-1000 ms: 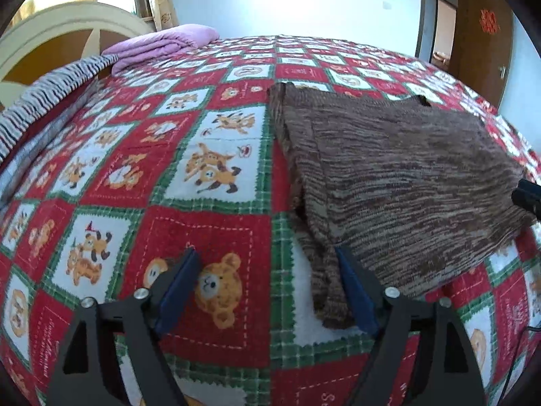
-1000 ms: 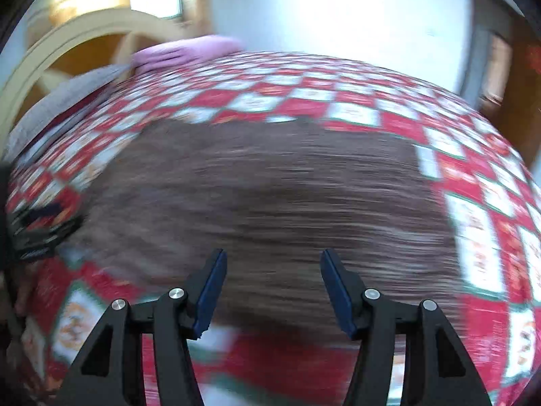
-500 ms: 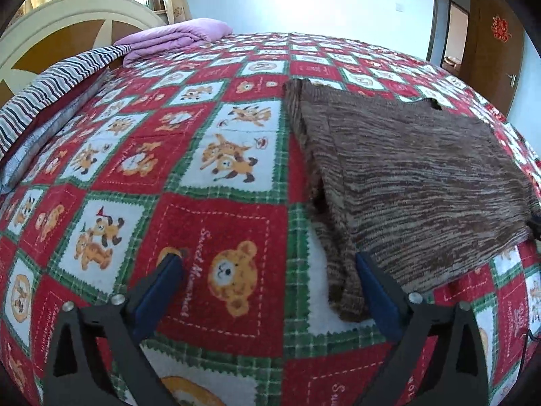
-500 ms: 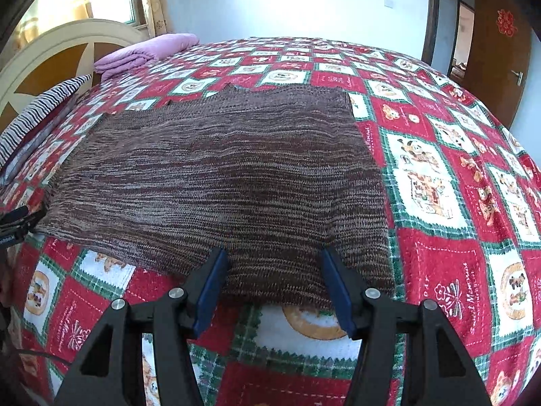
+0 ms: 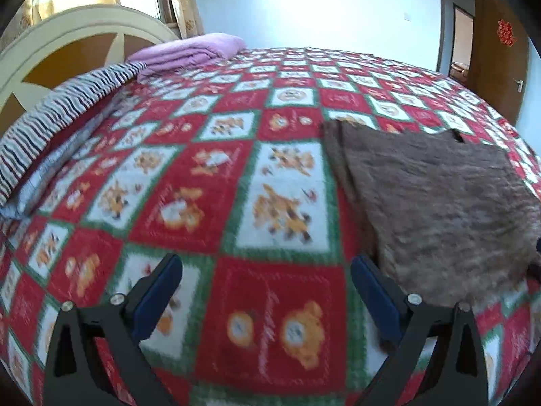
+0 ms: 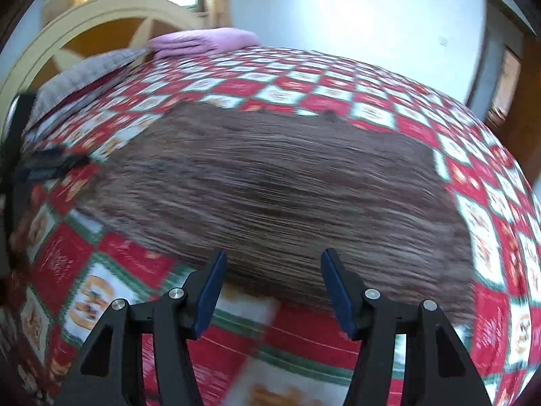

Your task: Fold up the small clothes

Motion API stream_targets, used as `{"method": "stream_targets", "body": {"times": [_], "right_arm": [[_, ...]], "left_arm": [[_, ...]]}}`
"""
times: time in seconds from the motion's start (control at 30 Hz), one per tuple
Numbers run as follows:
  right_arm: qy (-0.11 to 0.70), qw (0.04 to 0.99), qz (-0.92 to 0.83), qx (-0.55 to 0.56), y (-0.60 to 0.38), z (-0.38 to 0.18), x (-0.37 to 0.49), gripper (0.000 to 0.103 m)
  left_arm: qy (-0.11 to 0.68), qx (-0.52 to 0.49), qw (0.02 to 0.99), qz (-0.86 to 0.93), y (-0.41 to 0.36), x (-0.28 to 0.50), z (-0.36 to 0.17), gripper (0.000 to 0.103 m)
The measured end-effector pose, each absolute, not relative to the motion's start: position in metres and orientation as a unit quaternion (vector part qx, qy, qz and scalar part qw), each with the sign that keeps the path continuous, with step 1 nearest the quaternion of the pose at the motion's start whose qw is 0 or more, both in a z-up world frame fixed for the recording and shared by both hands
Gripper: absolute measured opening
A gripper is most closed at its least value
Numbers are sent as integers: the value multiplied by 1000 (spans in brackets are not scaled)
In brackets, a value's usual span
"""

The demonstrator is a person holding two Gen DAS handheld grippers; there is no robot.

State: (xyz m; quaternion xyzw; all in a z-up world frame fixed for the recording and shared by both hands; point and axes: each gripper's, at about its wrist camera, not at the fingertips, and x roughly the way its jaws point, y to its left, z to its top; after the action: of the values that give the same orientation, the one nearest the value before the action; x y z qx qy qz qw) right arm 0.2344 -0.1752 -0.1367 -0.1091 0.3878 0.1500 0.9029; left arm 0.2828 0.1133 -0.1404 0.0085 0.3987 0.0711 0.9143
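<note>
A brown knit sweater (image 6: pixel 270 176) lies flat on the bed, its left side folded in along a straight edge (image 5: pixel 351 186). My left gripper (image 5: pixel 267 264) is open wide above bare quilt, and its right finger (image 5: pixel 372 291) sits just left of the sweater's near corner. Nothing is between its jaws. My right gripper (image 6: pixel 274 257) hovers over the sweater's near hem with its jaws partly apart and no cloth between the pads. The left gripper (image 6: pixel 50 165) also shows at the far left of the right wrist view. Both views are motion-blurred.
A red, green and white teddy-bear quilt (image 5: pixel 203 176) covers the bed. A folded pink blanket (image 5: pixel 189 54) and striped bedding (image 5: pixel 61 111) lie by the cream headboard (image 5: pixel 67 37). A wooden door (image 5: pixel 497 50) stands at the far right.
The left gripper's jaws have spread wider, and it has pulled left and up off the sweater's folded edge. The right gripper has slid left along the near hem, its gap unchanged.
</note>
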Motion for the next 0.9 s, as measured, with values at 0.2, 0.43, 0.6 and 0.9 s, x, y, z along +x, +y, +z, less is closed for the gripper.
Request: {"method": "stream_targets", "body": {"times": [0.2,0.43,0.6,0.9], "right_arm": [[354,897,193,-184,-103,-138,225,59],[325,884,219,-254,-50,-150,214,59],[322,876,226,-278,-30,-162,211,59],[306,877,216,-301,-3,-164,212,59]], "left_arm": [[397,7,915,75,111,311,-138,102],[386,15,920,73,97,333,-131,102],[384,17,921,64,90,343,-132,102],[390,0,920,46,86,359,-137,102]]}}
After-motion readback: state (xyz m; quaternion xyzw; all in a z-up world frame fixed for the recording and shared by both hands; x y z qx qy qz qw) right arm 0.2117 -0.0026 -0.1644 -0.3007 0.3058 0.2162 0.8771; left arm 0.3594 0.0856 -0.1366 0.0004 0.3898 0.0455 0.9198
